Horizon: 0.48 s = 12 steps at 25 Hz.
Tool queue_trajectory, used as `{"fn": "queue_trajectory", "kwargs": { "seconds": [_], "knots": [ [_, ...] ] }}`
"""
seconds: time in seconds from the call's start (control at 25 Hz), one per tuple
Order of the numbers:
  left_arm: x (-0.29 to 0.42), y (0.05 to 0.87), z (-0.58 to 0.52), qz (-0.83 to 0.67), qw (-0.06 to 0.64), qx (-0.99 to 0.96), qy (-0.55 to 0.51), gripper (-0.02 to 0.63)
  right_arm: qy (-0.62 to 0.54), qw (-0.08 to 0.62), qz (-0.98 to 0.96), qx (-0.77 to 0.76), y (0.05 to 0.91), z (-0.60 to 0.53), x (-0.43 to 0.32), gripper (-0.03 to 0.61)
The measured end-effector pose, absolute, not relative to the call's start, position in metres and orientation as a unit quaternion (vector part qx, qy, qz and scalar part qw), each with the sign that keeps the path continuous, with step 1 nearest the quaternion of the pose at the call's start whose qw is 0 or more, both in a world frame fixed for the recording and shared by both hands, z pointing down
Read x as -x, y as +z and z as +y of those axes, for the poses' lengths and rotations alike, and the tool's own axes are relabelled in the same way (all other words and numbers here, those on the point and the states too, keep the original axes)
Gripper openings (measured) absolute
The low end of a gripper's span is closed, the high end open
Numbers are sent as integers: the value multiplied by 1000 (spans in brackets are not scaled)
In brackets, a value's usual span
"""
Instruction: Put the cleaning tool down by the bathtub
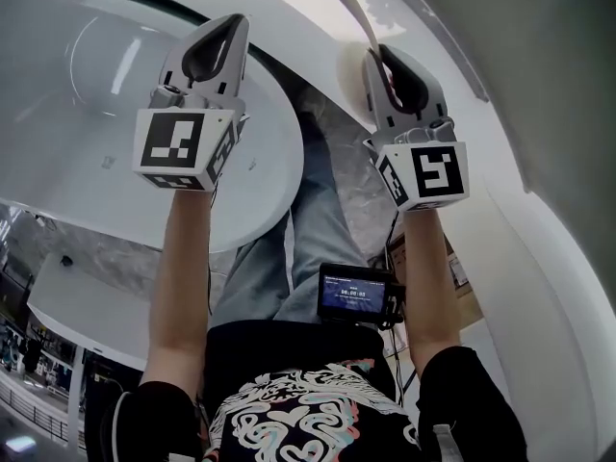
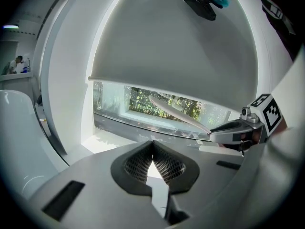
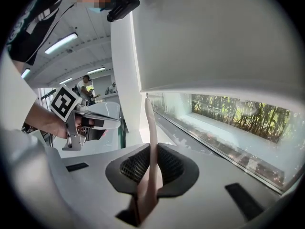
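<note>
The cleaning tool (image 3: 151, 128) is a long, thin, pale handle. My right gripper (image 3: 151, 168) is shut on it, and the handle runs up between the fingers and past the tips. In the head view the tool (image 1: 348, 6) rises from the right gripper (image 1: 380, 61) toward the top edge; its working end is hidden. From the left gripper view it shows as a slim blade (image 2: 177, 112) sticking out of the right gripper (image 2: 237, 131). My left gripper (image 2: 152, 160) is shut with nothing in it, held beside the right one over the white bathtub (image 1: 87, 104).
A wide window with greenery (image 3: 238, 113) runs under a grey roller blind (image 2: 176, 46). A white column (image 3: 125, 80) stands beside it. A small screen (image 1: 354, 293) hangs at the person's chest. Another person (image 3: 86, 86) stands far back.
</note>
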<state>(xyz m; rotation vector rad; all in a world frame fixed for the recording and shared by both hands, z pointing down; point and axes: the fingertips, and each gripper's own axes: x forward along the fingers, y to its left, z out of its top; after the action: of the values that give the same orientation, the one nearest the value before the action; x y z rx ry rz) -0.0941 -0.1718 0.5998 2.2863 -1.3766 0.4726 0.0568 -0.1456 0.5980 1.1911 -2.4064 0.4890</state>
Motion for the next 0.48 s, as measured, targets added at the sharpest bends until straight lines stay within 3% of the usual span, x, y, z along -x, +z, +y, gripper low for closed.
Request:
{"fn": "queue_trajectory", "kwargs": {
  "seconds": [0.48],
  "knots": [
    [80,645,-173,-490,242,-817,185,17,167,238,-863,-414,642,-154,-63,64]
  ]
}}
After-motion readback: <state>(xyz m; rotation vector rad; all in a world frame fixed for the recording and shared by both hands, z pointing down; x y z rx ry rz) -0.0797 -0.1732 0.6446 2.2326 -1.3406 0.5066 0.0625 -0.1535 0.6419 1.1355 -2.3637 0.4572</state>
